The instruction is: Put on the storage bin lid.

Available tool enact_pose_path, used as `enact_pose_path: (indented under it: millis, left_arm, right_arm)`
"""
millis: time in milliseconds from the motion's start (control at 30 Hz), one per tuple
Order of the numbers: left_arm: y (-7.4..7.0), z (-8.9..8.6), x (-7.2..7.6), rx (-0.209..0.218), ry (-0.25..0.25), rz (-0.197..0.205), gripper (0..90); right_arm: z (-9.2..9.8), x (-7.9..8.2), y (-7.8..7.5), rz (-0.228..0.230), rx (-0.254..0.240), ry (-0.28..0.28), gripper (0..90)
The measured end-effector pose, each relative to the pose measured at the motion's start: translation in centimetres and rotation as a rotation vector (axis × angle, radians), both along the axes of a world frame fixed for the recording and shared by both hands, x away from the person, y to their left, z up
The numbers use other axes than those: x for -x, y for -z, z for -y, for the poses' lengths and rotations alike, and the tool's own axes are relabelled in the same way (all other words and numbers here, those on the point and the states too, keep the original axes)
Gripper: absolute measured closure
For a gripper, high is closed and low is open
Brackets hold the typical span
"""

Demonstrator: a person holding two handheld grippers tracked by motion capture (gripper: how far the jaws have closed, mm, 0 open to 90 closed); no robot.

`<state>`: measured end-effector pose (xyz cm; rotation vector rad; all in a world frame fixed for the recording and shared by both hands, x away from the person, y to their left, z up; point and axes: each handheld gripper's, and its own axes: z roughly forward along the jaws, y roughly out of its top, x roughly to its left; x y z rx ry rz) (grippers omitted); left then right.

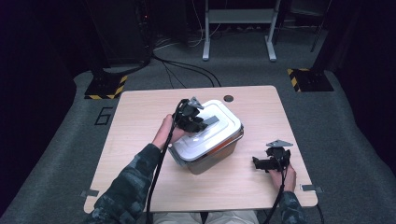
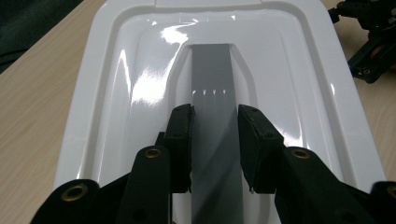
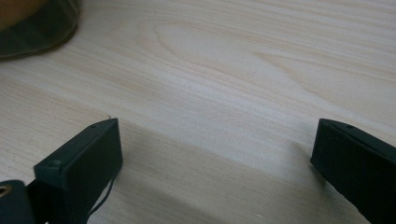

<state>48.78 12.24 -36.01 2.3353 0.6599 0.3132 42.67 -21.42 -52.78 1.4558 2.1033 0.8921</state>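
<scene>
Glossy white plastic lid [image 2: 140, 74] atop clear storage box [image 1: 205, 161], table centre. Left gripper [image 2: 215, 116] clamped on grey strap handle [image 2: 212, 70], likely for lifting. Right gripper [image 3: 215, 149] parked at four o'clock, wide open, empty.

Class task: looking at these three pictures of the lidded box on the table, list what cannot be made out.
- High view: contents of the clear plastic box, covered by its white lid.
- Left gripper view: near end of the grey handle strip, cut off by the bottom edge between the left gripper jaws.
- Right gripper view: dark object, cut off at the corner.
</scene>
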Motion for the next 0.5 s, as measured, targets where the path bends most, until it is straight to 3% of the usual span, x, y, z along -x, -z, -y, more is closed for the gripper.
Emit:
enact_pose_path:
  millis: [333,500]
  left_arm:
    - [1.2,1.0,0.1,-0.004,0.034,-0.032,66.5]
    - [1.5,0.9,0.2,0.014,0.035,-0.036,66.4]
  right_arm:
    - [0.0,0.0,0.0,0.000,0.003,-0.003,1.2]
    - [0.0,0.0,0.0,0.001,0.003,-0.003,1.3]
